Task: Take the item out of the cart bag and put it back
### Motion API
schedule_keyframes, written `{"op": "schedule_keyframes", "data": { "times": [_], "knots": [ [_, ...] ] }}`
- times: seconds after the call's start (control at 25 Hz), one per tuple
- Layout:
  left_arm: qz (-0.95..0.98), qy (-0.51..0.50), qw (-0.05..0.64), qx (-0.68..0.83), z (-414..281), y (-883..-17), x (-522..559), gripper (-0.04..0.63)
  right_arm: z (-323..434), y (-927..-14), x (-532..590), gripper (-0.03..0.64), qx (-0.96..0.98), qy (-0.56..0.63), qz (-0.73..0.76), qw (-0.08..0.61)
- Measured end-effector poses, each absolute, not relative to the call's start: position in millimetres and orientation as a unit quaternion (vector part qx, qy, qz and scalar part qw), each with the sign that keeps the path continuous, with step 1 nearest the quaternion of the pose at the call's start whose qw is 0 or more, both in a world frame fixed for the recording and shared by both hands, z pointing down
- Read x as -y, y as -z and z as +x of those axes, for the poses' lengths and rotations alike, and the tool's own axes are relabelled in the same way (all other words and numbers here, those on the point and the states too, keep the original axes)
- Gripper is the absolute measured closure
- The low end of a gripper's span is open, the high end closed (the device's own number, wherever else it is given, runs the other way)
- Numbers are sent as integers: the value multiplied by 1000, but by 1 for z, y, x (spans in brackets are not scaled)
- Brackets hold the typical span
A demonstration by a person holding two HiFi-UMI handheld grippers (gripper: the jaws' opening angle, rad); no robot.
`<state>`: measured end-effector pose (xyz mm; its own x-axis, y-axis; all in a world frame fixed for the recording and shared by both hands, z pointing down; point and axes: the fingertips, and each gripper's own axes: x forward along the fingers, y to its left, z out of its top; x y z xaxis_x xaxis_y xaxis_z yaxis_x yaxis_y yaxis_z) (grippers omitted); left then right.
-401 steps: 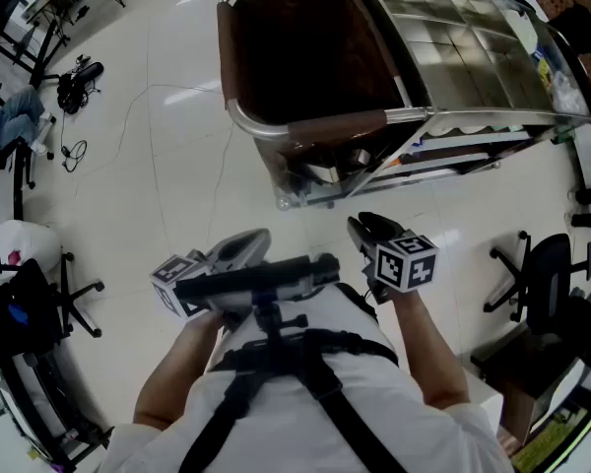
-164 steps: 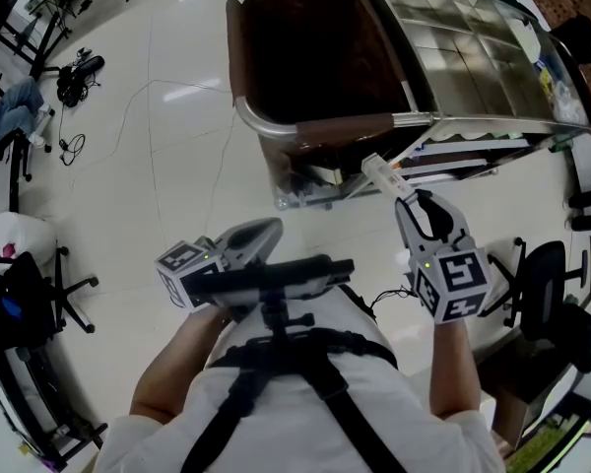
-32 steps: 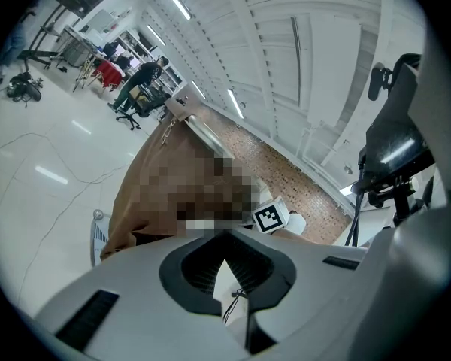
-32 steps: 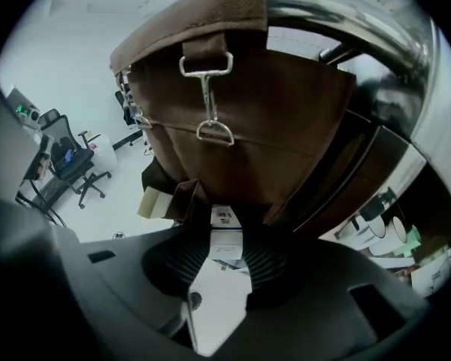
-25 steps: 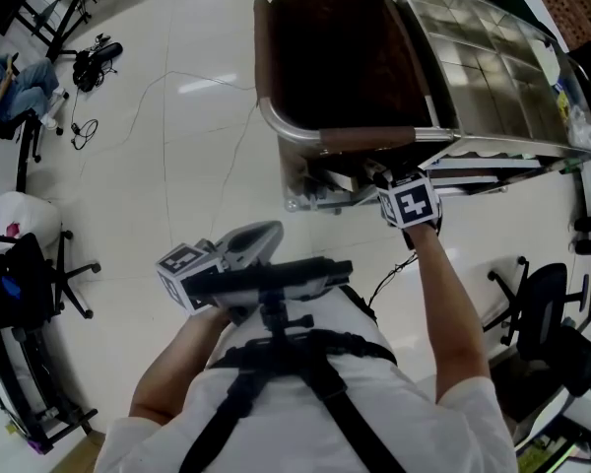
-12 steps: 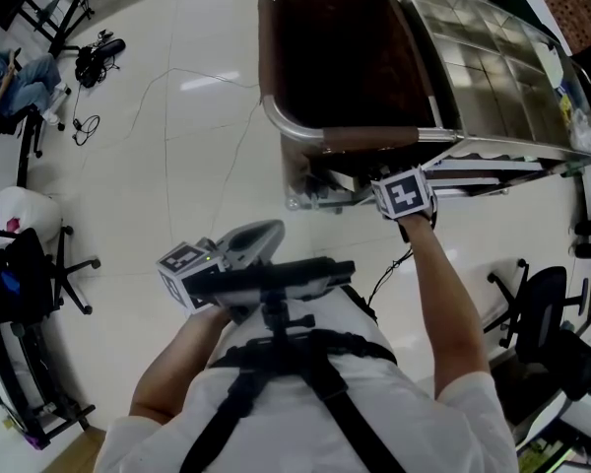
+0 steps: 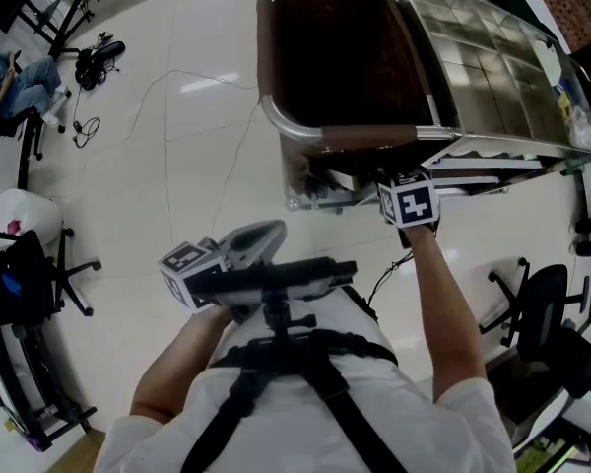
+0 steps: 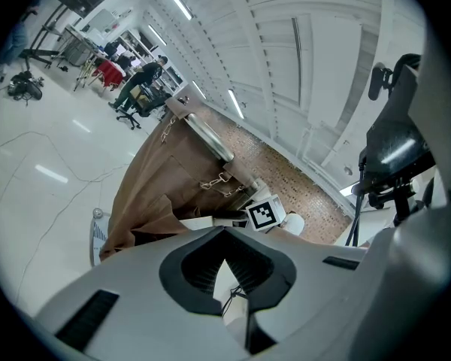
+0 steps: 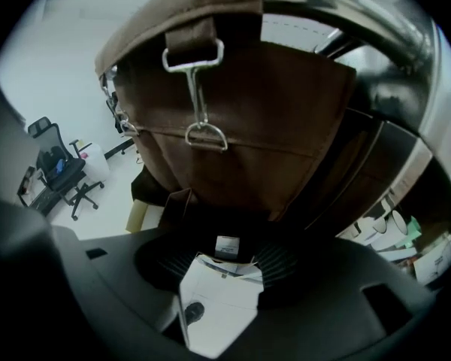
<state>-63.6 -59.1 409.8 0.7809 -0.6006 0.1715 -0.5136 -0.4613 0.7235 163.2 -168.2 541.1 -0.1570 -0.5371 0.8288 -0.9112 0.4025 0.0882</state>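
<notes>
One step left, I think: the right gripper's point(image 9: 222, 268) jaws have just been opening, pads off the small white box point(image 9: 226, 246) tucked below the brown fabric cart bag point(image 9: 240, 126). Next: back straight out without snagging. The left gripper point(image 8: 227, 250) sits clenched, empty.

1. A cart point(image 7: 325, 136) stands at the top, with a brown bag point(image 7: 345, 47) hanging open inside its chrome frame. A wire basket point(image 7: 473, 57) lies to the bag's right.
2. The right gripper point(image 7: 406, 201) reaches out on a straight arm to just below the cart's near rail, marker cube facing up. Its jaws, hidden under the cube, have just been opening. What lies between them cannot be seen.
3. The left gripper point(image 7: 254, 236) sits close to the person's chest, well apart from the cart.
4. A black bar point(image 7: 276, 276) on a chest harness crosses beside it.
5. A thin cable point(image 7: 166, 126) trails over the glossy white floor point(image 7: 108, 195), and a chair point(image 7: 544, 294) stands at the right.
</notes>
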Motion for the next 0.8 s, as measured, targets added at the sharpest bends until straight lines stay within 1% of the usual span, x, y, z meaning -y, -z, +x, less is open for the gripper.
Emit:
{"op": "schedule_keyframes", "data": {
  "times": [0.72, 0.76, 0.8],
  "knots": [
    [858, 52, 403, 313, -58, -407, 57, 591, 140, -486, 113, 380, 765, -227, 510, 320],
    [859, 51, 404, 311, -58, -407, 57, 591, 138, -483, 110, 384, 768, -228, 508, 316],
    [859, 51, 403, 311, -57, -407, 57, 591, 136, -480, 106, 404, 772, -229, 505, 311]
  ]
}}
